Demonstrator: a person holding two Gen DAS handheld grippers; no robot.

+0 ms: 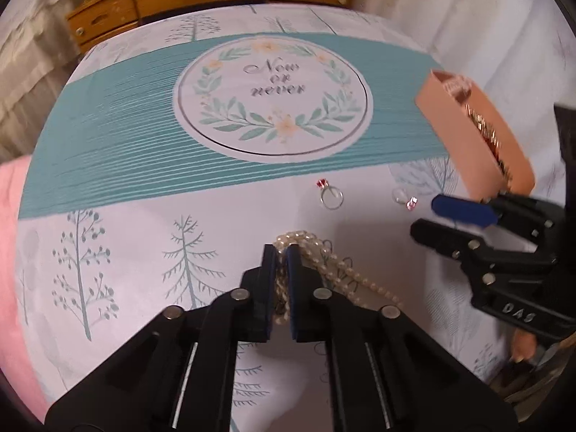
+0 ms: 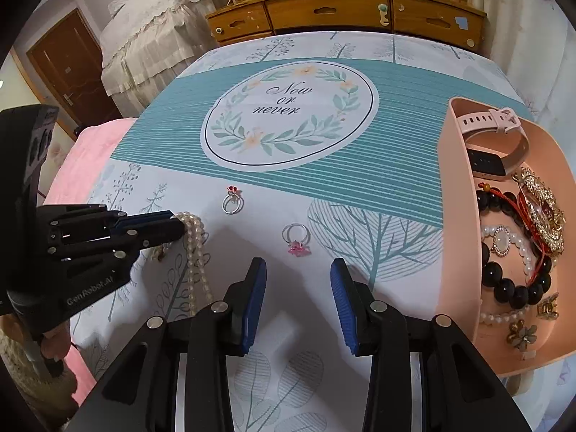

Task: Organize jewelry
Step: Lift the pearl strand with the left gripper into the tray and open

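Note:
My left gripper is shut on a pearl necklace and holds it just above the cloth; the right wrist view shows the gripper with the necklace hanging from it. My right gripper is open and empty, just short of a ring with a pink stone. It also shows in the left wrist view, with that ring beside it. A ring with a red stone lies further left. A pink tray at the right holds several pieces of jewelry.
The patterned tablecloth covers the table. A wooden dresser stands behind the far edge. A pink fabric lies past the table's left edge. The tray also shows in the left wrist view.

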